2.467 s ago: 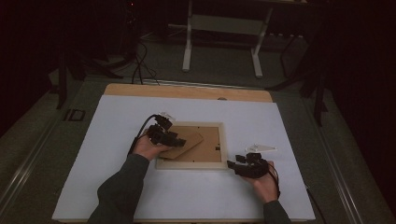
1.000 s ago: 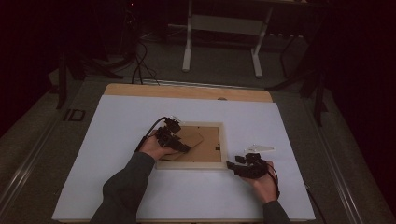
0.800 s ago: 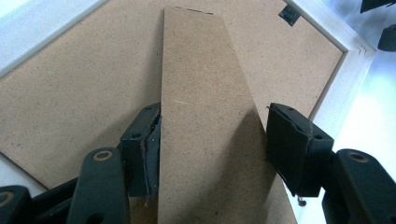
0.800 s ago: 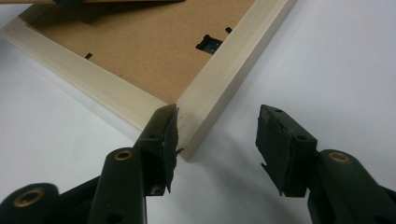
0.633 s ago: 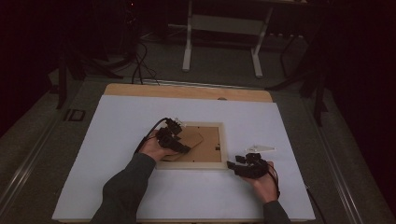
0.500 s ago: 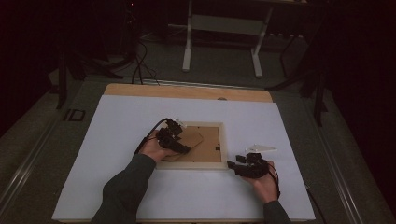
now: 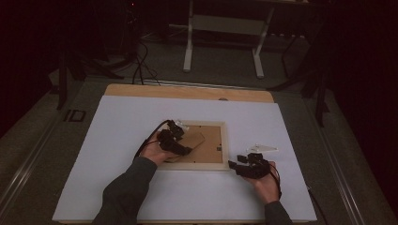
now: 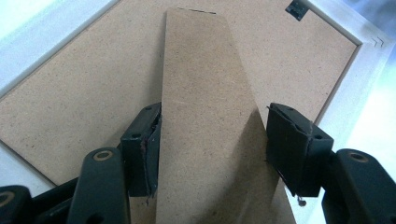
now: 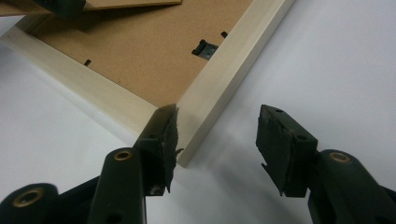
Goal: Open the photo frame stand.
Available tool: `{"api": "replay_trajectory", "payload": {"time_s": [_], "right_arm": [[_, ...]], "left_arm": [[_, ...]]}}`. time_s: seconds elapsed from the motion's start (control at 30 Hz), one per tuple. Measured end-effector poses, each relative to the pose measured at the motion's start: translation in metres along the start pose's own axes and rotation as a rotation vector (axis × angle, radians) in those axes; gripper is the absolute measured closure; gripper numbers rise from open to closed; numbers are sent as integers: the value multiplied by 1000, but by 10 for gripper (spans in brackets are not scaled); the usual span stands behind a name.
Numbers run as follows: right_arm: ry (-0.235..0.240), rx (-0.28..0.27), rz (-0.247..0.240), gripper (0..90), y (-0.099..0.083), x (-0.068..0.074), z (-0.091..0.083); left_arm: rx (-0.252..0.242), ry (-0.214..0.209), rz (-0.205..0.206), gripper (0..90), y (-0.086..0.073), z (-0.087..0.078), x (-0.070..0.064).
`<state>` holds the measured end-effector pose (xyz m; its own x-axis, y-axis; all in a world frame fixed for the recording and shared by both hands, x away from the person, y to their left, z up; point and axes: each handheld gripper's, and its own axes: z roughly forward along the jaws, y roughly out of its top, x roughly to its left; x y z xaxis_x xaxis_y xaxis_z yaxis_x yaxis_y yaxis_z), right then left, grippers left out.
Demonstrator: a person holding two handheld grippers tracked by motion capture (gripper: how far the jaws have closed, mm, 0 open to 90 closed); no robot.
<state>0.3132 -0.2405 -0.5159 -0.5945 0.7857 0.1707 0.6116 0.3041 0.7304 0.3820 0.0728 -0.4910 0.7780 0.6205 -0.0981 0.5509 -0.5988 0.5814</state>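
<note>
A pale wooden picture frame point(image 7: 224, 140) lies face down on the white sheet, its brown backing board point(image 8: 84, 93) up. A long fibreboard stand point(image 8: 205, 116) slants across the backing, and in the right gripper view the stand point(image 9: 130, 3) is raised a little above it. My left gripper point(image 8: 212, 144) straddles the stand, one jaw against each long edge. Over the frame's left half, the left gripper point(image 7: 180, 146) points right. My right gripper point(image 9: 217, 126) is open at the frame's near right corner point(image 9: 187, 154), its left jaw touching that corner, its right jaw over bare sheet.
A small black hanger clip point(image 9: 205, 47) sits on the backing near the frame's right rail. The white sheet point(image 7: 117, 140) covers a wooden table whose bare edge point(image 7: 187, 91) runs along the far side. White desk legs point(image 7: 189, 42) and cables point(image 7: 138, 65) stand on the floor beyond.
My left gripper has moved right from the frame's left edge onto the stand and closed around it. The right gripper has stayed at the frame's near right corner.
</note>
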Motion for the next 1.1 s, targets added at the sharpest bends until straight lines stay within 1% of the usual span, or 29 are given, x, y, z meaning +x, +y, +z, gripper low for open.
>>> {"api": "replay_trajectory", "payload": {"time_s": [0.07,0.2,0.3,0.53,0.7,0.8,0.97,1.0,1.03,1.1], "right_arm": [[-2,-3,0,475,1,0,0],[-3,-4,0,475,1,0,0],[-8,-8,-2,475,3,0,-1],[-8,-11,-3,475,5,1,-2],[-12,-18,-16,477,10,2,-4],[-12,-23,-28,492,14,2,-4],[-17,-20,-33,518,20,2,-4],[-20,-19,-36,533,21,1,-4],[-14,-18,-36,560,22,1,-4],[-7,-11,-45,583,26,1,-3]], "left_arm": [[-9,13,8,398,-1,-1,-3],[-13,20,14,398,-1,-2,-4],[-25,40,25,398,-2,-5,-8],[-46,69,47,398,-4,-8,-14],[-58,91,62,398,-5,-10,-19],[-67,105,69,398,-6,-11,-21],[-80,121,76,398,-8,-12,-25],[-80,125,81,398,-8,-13,-25],[-83,129,82,398,-8,-13,-26],[-90,136,85,398,-9,-13,-28]]}}
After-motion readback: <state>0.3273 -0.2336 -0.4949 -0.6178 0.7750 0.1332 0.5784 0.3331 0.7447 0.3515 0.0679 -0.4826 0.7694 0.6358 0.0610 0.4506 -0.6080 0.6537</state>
